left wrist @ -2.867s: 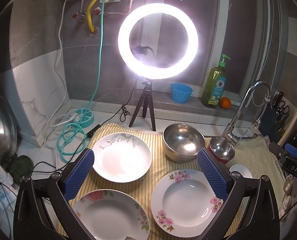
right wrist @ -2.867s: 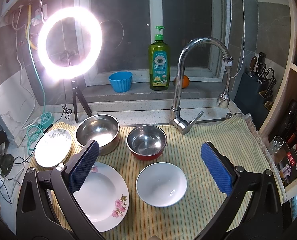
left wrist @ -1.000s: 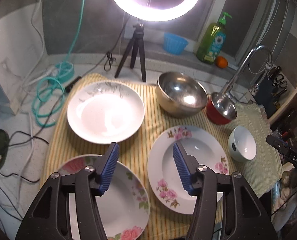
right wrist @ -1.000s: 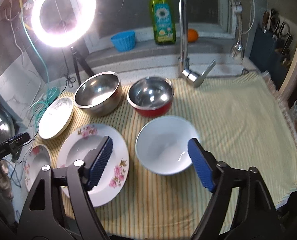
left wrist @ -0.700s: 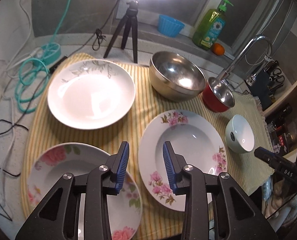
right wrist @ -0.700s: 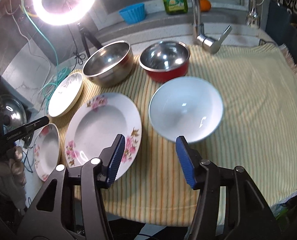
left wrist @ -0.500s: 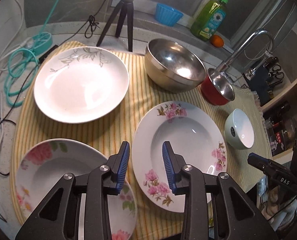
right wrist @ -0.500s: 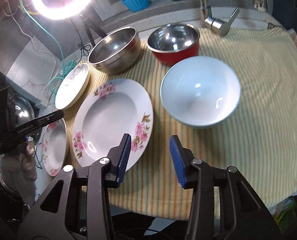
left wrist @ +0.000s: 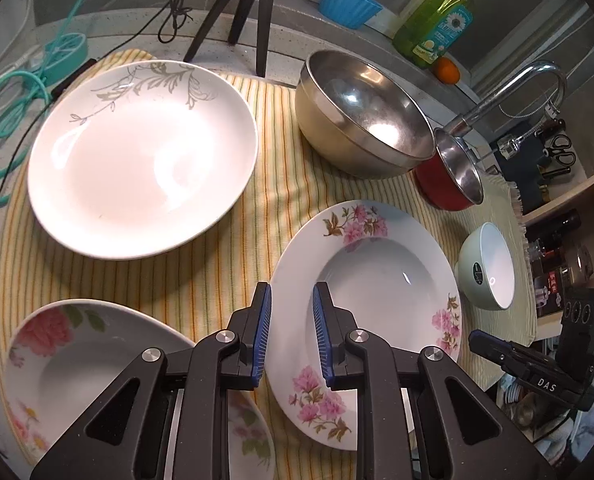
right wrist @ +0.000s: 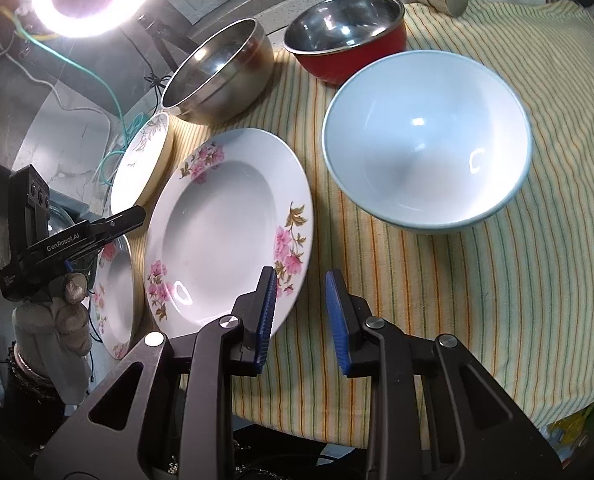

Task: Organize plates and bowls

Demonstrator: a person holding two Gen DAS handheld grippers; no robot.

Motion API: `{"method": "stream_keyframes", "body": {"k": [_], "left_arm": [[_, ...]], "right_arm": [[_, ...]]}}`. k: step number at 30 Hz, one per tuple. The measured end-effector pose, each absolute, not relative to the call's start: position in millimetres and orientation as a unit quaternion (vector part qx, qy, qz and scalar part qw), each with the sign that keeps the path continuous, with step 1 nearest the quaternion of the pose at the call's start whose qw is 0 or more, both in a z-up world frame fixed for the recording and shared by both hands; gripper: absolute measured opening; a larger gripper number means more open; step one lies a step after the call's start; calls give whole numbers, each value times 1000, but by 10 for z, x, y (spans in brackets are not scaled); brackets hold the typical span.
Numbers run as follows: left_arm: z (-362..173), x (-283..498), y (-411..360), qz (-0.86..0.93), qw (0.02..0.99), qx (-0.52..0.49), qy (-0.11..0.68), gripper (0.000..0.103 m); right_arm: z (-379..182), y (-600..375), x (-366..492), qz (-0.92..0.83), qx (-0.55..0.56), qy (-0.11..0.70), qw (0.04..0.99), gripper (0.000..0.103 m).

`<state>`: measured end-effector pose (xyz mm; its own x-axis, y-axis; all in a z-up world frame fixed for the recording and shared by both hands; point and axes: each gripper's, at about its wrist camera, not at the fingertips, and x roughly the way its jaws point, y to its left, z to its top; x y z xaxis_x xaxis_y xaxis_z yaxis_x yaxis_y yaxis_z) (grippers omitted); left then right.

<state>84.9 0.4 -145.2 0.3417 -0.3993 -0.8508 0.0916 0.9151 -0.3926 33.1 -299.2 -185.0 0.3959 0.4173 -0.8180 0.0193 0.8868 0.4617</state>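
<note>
A pink-flowered deep plate (left wrist: 381, 276) (right wrist: 225, 220) lies on the striped cloth. My left gripper (left wrist: 291, 300) hangs over its left rim, jaws narrowly apart and empty. My right gripper (right wrist: 301, 280) hangs over its right rim, jaws narrowly apart and empty. A second flowered plate (left wrist: 89, 376) (right wrist: 115, 284) lies at the near left. A leaf-patterned white plate (left wrist: 141, 152) (right wrist: 143, 156) lies behind it. A large steel bowl (left wrist: 365, 112) (right wrist: 221, 72), a red bowl (left wrist: 453, 176) (right wrist: 349, 40) and a pale blue bowl (left wrist: 487, 268) (right wrist: 427, 136) stand to the right.
A striped cloth (right wrist: 497, 280) covers the counter. A tripod (left wrist: 241, 12), teal hose (left wrist: 1, 120) and cables lie at the back left. A tap (left wrist: 509, 92), soap bottle (left wrist: 437, 20), blue cup (left wrist: 349, 2) and orange (left wrist: 447, 70) are at the back. Shelves (left wrist: 569, 216) stand at right.
Both grippers have dropped closer to the flowered plate and their jaws have narrowed from wide open to a small gap. Nothing is held.
</note>
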Motion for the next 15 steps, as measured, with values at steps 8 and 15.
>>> {"method": "stream_keyframes", "body": {"k": [8,15], "left_arm": [[-1534,936,-5,-154,798,-144,564,19],[-1618,1008,19,-159,787,-151,576,19]], "right_arm": [[-1922,-2993,386,126,213,541,804,27],[-1979,-2965,432,135,222,547,796,27]]}}
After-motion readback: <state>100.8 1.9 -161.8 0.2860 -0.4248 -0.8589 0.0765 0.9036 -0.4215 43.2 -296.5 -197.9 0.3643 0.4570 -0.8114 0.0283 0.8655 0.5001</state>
